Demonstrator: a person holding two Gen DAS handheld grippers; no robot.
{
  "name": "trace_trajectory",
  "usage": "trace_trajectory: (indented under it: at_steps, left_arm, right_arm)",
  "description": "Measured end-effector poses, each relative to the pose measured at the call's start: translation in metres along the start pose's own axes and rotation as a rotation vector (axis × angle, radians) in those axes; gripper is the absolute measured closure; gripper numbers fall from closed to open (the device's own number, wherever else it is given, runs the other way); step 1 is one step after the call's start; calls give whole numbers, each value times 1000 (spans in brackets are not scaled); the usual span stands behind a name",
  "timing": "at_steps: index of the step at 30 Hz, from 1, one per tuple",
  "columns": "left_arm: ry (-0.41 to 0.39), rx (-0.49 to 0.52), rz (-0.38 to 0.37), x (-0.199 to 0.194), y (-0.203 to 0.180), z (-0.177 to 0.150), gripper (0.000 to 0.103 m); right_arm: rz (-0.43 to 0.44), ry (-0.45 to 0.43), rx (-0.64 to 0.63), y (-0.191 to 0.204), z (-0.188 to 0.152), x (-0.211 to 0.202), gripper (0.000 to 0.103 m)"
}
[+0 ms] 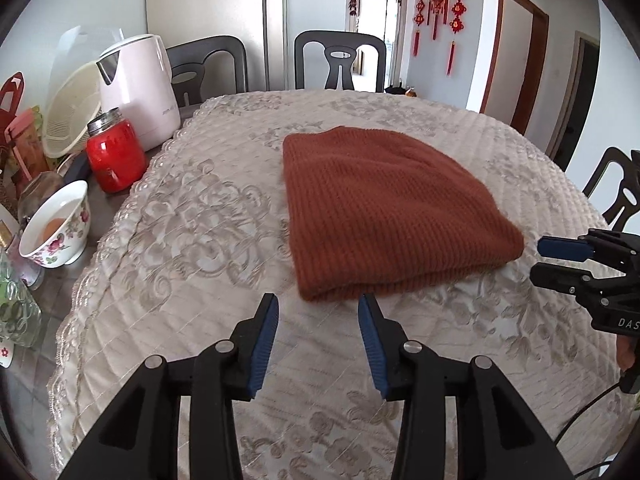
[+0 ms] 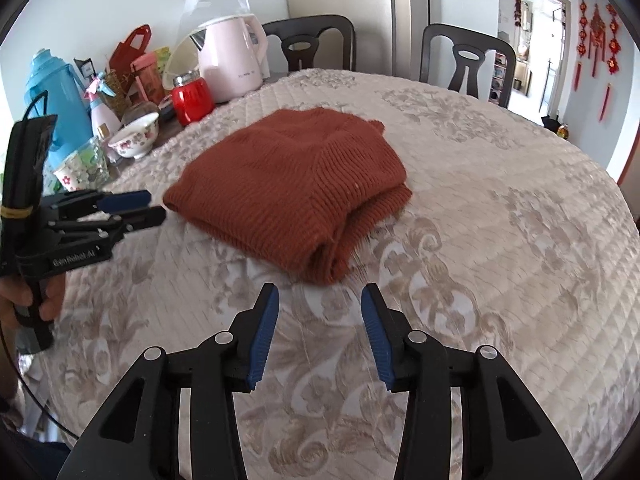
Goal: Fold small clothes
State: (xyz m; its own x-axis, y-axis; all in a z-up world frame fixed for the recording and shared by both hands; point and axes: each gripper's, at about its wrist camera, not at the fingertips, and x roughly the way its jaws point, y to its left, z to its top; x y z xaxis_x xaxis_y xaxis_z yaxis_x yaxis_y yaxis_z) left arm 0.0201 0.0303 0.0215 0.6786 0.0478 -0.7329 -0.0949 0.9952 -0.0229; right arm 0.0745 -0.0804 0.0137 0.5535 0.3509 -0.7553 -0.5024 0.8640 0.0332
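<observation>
A rust-brown knitted garment (image 1: 384,208) lies folded into a compact stack on the cream quilted tablecloth (image 1: 192,240); it also shows in the right wrist view (image 2: 296,192). My left gripper (image 1: 318,304) is open and empty, just short of the garment's near edge. It also shows at the left of the right wrist view (image 2: 150,206), beside the garment. My right gripper (image 2: 320,296) is open and empty, just short of the folded corner. It also shows at the right edge of the left wrist view (image 1: 538,258), beside the garment.
Along the table's left side stand a pink kettle (image 1: 140,88), a red jar (image 1: 114,156), a floral bowl (image 1: 56,228), a blue thermos (image 2: 52,96) and other clutter. Dark chairs (image 1: 340,60) stand at the far side.
</observation>
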Motion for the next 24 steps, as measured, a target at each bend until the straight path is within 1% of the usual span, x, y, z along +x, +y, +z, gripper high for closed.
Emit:
trace_trajectory:
  at_steps: [6,11,17,20,24]
  left_arm:
    - [22,0,16,4,5,-4,58]
    - [59,-2,19,14,9,-7,58]
    - [67,12,21,15,8,-8,53]
    - [67,-3,12,15,11,-6,53]
    - [65,-3,14,18,10,-4,53]
  right_arm:
    - [-27,13,-2,-4,-6,2,59]
    - [-48,39,-6,-6,-8,9,59]
    - [-57,45,-17,-4,-11,10,57]
    - [-36,38,-4,-5,-10,9,57]
    - [-44,47,-27,-1,-8,14,57]
